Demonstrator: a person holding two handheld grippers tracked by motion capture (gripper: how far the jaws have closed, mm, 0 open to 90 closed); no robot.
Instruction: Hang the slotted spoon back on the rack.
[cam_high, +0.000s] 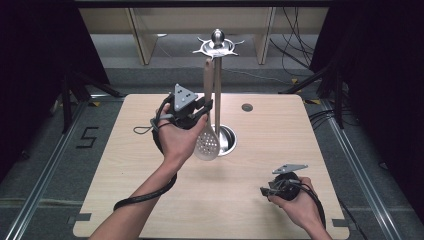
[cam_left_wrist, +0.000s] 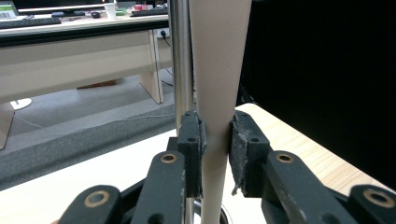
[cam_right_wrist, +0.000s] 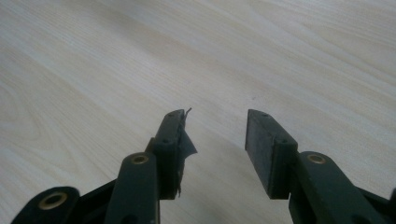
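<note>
A beige slotted spoon (cam_high: 207, 140) hangs upright beside the steel pole of a utensil stand (cam_high: 217, 90), its perforated bowl low near the stand's round base (cam_high: 229, 139). My left gripper (cam_high: 204, 109) is shut on the spoon's handle (cam_left_wrist: 215, 93), with the pole (cam_left_wrist: 181, 56) just behind the left jaw. Above, the stand's hook ring (cam_high: 217, 47) sits over the handle's top end. My right gripper (cam_high: 265, 191) rests low at the table's front right, open, with bare wood between its fingers (cam_right_wrist: 173, 140).
The light wooden table (cam_high: 150, 200) has a small round grommet (cam_high: 247, 107) at the back right. Black curtains and tripod legs flank both sides. Desks and cables stand behind the table.
</note>
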